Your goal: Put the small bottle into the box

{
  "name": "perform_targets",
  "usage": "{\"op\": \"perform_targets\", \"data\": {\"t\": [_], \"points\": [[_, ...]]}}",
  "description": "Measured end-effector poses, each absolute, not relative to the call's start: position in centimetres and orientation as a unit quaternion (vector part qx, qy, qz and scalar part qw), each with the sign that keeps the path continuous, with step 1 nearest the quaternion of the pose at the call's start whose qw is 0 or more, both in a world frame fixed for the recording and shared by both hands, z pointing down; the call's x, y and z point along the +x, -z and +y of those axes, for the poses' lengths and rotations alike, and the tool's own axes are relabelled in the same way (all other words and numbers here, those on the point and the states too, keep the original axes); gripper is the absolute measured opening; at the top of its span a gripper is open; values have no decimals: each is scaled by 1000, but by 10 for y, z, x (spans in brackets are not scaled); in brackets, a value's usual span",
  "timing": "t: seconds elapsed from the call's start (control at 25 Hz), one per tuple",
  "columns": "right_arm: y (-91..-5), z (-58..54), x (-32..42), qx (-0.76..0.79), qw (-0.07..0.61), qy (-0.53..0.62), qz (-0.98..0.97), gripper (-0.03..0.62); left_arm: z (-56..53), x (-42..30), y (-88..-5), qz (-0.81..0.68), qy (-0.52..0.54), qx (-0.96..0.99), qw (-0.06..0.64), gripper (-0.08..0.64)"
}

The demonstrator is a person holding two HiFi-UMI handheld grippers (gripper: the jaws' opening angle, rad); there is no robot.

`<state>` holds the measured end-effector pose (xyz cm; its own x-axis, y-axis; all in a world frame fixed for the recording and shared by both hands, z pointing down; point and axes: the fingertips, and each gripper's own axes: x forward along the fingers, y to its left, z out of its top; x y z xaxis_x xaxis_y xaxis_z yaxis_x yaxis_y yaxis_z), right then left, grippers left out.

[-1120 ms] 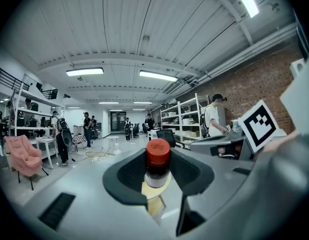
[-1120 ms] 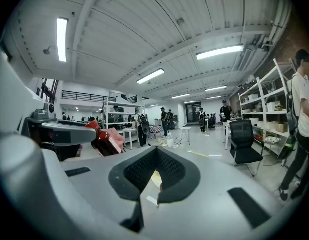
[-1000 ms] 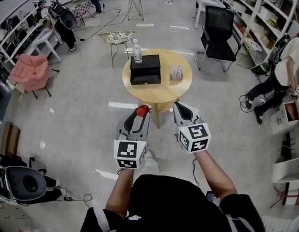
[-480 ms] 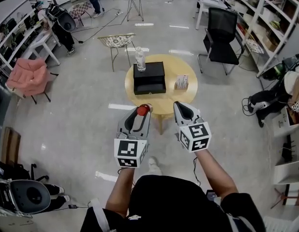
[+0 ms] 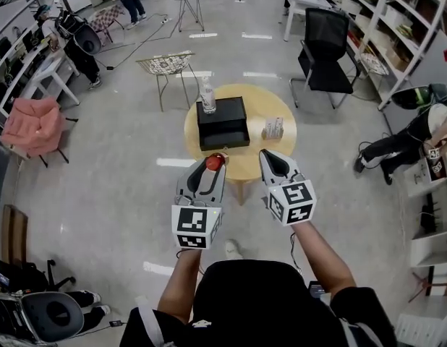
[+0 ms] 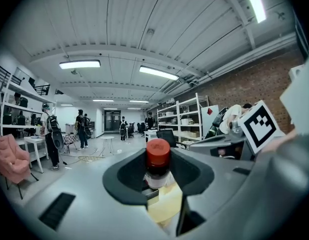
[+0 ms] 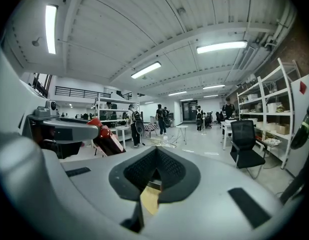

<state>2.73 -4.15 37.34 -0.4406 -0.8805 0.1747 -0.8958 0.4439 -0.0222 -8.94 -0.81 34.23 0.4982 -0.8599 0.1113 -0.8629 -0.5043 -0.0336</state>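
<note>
The small bottle (image 5: 215, 162), with a red cap, stands upright between the jaws of my left gripper (image 5: 211, 165), which is shut on it. The left gripper view shows the bottle (image 6: 157, 160) held in the dark jaw notch. My right gripper (image 5: 273, 159) is beside it, shut with nothing in it, and its jaws (image 7: 154, 179) meet in the right gripper view. The black box (image 5: 223, 121) sits on the round yellow table (image 5: 261, 154) just beyond both grippers, which hover near the table's near edge.
A clear water bottle (image 5: 207, 96) stands at the box's far left corner. A small carton (image 5: 274, 128) sits to the right of the box. A black office chair (image 5: 325, 45) and a wire chair (image 5: 165, 65) stand behind the table. People are in the far left background.
The table with the box has drawn closer to both grippers and sits more centred in view. The left gripper still holds the bottle, and both grippers keep their pose.
</note>
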Motion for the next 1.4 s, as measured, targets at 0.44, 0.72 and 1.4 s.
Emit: {"op": "perform_targets", "data": {"t": [0.44,0.72,1.4], "points": [[-381,-67,28,540,73,-59,-836,3,-41,-88,-351,-480,-54,876,18,146],[-389,-95,34,531,77,-60,-842,3,-69,-79,-358,-485,-57,872,21,146],[-410,-230,56,494,86,-86,-861,3,-195,-48,-381,-510,-79,855,47,146]]}}
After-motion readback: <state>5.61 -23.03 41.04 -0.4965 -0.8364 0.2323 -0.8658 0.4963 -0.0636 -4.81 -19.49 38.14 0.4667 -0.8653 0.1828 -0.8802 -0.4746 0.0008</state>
